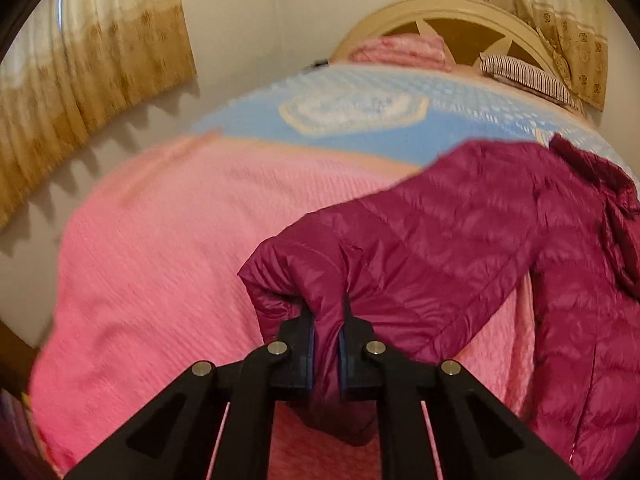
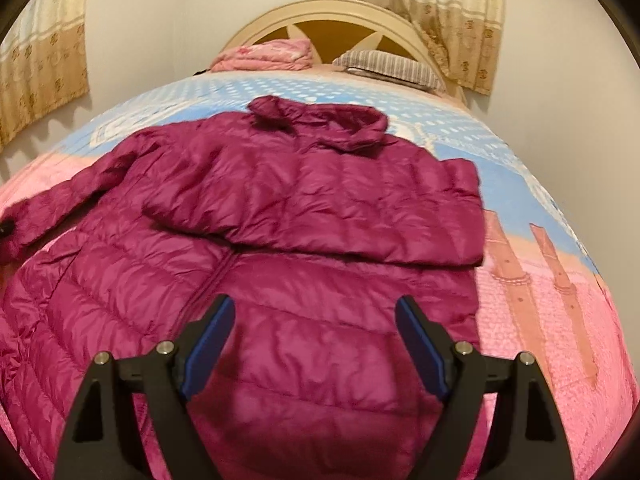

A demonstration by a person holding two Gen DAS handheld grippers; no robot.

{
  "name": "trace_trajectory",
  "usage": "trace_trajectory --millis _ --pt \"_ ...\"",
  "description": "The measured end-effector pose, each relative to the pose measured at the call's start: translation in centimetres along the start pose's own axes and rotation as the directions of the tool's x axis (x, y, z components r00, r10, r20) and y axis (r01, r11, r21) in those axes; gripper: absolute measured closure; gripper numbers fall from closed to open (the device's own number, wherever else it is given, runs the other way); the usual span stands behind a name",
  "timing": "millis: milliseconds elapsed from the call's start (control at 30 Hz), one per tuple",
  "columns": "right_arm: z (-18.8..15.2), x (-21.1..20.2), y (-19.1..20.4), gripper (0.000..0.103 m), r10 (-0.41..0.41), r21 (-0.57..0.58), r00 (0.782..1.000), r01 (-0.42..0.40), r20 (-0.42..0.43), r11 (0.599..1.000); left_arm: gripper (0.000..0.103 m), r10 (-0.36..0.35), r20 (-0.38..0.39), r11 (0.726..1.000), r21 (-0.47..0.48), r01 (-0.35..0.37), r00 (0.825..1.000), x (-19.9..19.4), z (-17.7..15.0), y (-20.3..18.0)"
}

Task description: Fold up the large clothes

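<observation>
A magenta quilted puffer jacket [image 2: 280, 216] lies front up on the bed, collar toward the headboard. Its right sleeve [image 2: 360, 216] is folded across the chest. Its left sleeve [image 1: 420, 232] stretches out to the side. My left gripper [image 1: 326, 312] is shut on that sleeve's cuff [image 1: 296, 276] and holds it raised above the pink blanket. My right gripper [image 2: 316, 312] is open and empty, hovering over the jacket's lower front. The left gripper also shows as a dark bit at the left edge of the right wrist view [image 2: 6, 228].
The bed carries a pink blanket [image 1: 160, 260] and a blue patterned cover [image 2: 480, 148]. A folded pink quilt [image 2: 268, 54] and a striped pillow [image 2: 392, 66] lie by the cream headboard [image 2: 332, 10]. Curtains [image 1: 80, 72] hang on the walls at left and right.
</observation>
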State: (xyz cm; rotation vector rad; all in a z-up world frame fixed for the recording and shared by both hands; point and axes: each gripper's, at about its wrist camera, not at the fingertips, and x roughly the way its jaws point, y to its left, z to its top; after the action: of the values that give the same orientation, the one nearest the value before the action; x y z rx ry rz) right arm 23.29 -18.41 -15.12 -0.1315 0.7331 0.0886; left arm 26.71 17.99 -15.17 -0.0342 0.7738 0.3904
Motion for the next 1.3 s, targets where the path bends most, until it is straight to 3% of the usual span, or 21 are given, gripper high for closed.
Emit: trace_trajectory --millis 167,367,733,1000,1300 --pt "0.5 -0.8 -1.9 0.018 -0.027 0.016 0.999 0.027 0.02 1.0 0.096 0.065 0.153 0.995 0.06 -0.075 0.986 -3.5 4.2 -0.6" --pt "1.2 -1.2 -4.9 0.018 -0.122 0.039 0.992 0.121 0.02 0.992 0.097 0.094 0.248 0.985 0.12 -0.127 0.964 -6.1 7.7 -4.0" --pt "0.9 -2.6 -10.3 0.018 -0.186 0.119 0.982 0.182 0.03 0.976 0.097 -0.058 0.342 0.968 0.251 -0.031 0.938 -11.7 8.8 -14.9" --pt "-0.6 -3.4 -13.8 0.015 -0.216 0.172 0.976 0.209 0.022 0.963 0.097 -0.159 0.38 0.926 0.377 0.005 0.911 -14.3 7.9 -24.8" --pt "-2.2 -3.6 -17.5 0.014 -0.25 0.239 0.968 0.241 0.005 0.94 0.096 -0.269 0.309 0.885 0.454 0.107 0.912 -13.7 5.0 -33.6"
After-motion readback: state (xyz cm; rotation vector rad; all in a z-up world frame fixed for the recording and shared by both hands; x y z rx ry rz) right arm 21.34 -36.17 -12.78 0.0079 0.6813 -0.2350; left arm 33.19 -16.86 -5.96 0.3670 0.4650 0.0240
